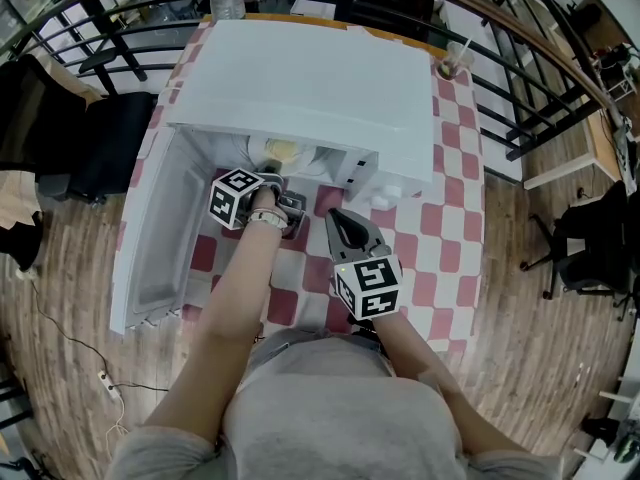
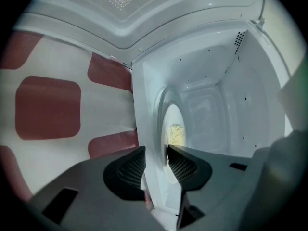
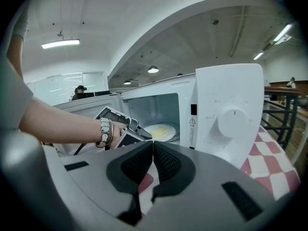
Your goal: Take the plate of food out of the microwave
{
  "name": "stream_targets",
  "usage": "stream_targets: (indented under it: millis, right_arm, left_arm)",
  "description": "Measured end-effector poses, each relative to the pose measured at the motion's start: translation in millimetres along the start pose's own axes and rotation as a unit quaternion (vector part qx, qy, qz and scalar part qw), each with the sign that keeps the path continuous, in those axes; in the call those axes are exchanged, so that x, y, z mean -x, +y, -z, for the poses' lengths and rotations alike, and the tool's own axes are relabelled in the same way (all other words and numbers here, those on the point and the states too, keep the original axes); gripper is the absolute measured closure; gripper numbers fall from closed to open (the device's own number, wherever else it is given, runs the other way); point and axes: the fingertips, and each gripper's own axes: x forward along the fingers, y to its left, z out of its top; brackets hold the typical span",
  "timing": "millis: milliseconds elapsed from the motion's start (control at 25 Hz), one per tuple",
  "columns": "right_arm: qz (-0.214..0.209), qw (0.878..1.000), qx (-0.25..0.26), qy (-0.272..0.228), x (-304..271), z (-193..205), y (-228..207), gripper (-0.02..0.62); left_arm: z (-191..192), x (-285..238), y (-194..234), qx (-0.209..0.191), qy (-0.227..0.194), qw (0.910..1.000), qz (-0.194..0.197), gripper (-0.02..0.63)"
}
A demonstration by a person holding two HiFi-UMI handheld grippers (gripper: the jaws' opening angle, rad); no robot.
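Mid-table, microwave [image 1: 300,78] faces the near edge of the table [image 1: 450,228], door [image 1: 150,238] swung out toward the left edge. Inside, the plate [image 3: 161,131] sits flat on the cavity floor just behind the opening, yellow food [image 2: 176,134] on it.

At the mouth: left hand-held gripper [image 2: 155,149], about half open, nothing clamped that I can see. Its view is rolled, so the jaws stack roughly one over the other, which suits a flat rim. The cavity's white lower lip [image 2: 149,129] lines up in the gap. The plate lies just past it, ahead and toward the jaw farther from the table. Can't tell whether either pad touches lip or rim.

Back over the near edge: right hand-held gripper [image 3: 153,144], fully closed, empty, off toward the control panel [image 3: 231,114], well apart from the plate.

Key relation: the rim is ahead of the left tips, not yet between them by my read. It needs a short push in before closing. Left is clearly nearer, so the grab is its job. The plate is round, so approach angle matters little.

Hidden:
- Head view: the microwave's top covers nearly all the plate, only a sliver shows under the front edge.
- Left gripper view: one jaw cuts off the plate's near part.
- Right gripper view: the left gripper covers the plate's left rim.
- What's under the plate: unreadable.
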Motion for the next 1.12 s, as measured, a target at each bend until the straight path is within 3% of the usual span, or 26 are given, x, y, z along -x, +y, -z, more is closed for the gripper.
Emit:
stream_targets:
  millis: [1000,1120]
  right_arm:
    - [0.024,1.000,-0.002,-0.013,15.2,-0.7,-3.6,0.569]
    - [0.024,1.000,-0.003,-0.013,15.6,-0.6,-4.4,0.569]
  left_arm:
    - [-2.8,11.8,-4.4,0.031,-0.001,0.9991,0.031,0.534]
    - [-4.0,13.4,-7.1,0.029,-0.001,0.9990,0.034,0.568]
